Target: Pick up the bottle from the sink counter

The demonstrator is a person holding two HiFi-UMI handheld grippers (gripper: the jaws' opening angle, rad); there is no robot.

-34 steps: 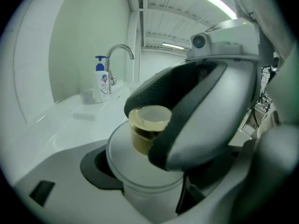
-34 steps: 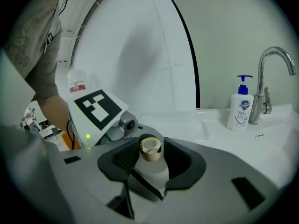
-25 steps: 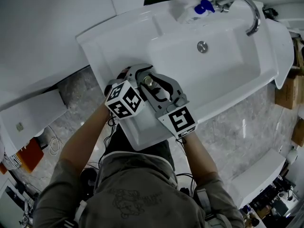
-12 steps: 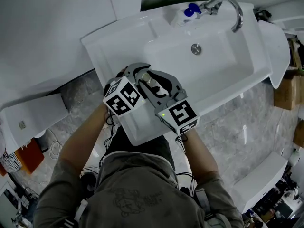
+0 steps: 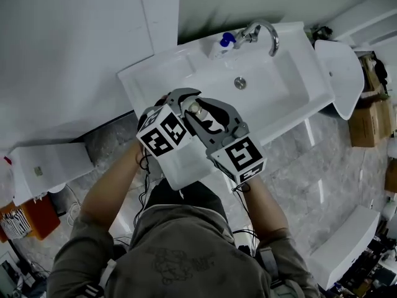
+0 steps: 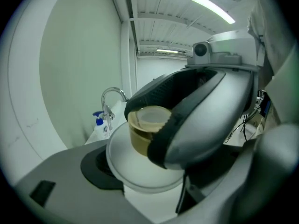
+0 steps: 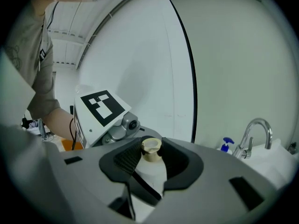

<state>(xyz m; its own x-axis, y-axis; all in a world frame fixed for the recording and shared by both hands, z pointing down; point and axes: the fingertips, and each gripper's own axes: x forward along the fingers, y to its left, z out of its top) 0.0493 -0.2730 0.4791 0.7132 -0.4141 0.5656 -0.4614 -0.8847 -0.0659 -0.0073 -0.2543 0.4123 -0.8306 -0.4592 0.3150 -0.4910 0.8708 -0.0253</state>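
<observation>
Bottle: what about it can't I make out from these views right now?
Bottle body and base: the head view shows only its top. The left gripper and right gripper cover the rest.
Its far side: left gripper view, blocked by the right gripper.
Gap between its base and the sink counter: hidden in every view.
Soap dispenser print: too small in all views.
</observation>
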